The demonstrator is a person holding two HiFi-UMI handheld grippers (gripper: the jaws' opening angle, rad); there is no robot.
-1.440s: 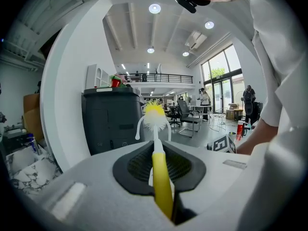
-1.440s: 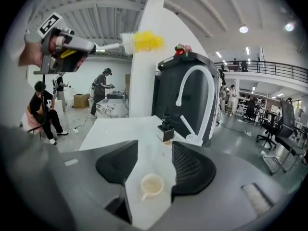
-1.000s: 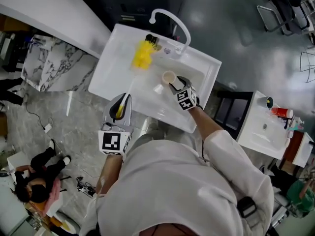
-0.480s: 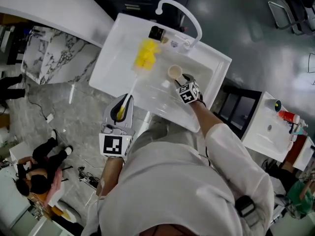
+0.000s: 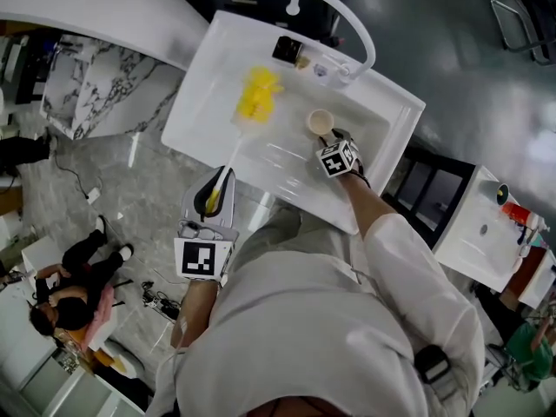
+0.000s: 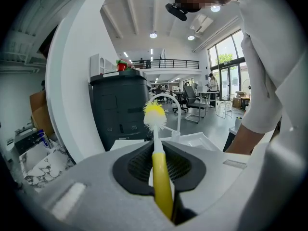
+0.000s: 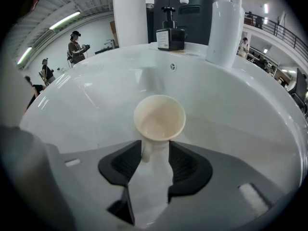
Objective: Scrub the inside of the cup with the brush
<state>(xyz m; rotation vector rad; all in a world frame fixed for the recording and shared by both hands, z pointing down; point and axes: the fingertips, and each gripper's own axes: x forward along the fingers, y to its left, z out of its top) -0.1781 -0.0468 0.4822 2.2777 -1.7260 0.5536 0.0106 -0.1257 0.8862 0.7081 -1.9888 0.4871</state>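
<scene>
Cream cup (image 7: 159,118) sits between my right tool's (image 7: 156,148) pads; its jaws have just been closing tighter on it. I have lowered it into the white sink (image 5: 287,168), near the tap edge. My left tool (image 6: 160,150) clamps the yellow brush (image 6: 155,117) over the sink's left side, ready to enter the cup.

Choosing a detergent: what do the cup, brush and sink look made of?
Cup: matte cream with a thin rim; paper or plastic, unclear.
Brush: glossy yellow plastic-looking handle, white stem, yellow-white synthetic-looking bristles.
Sink: glossy white, likely ceramic or resin, with soft reflections.
</scene>
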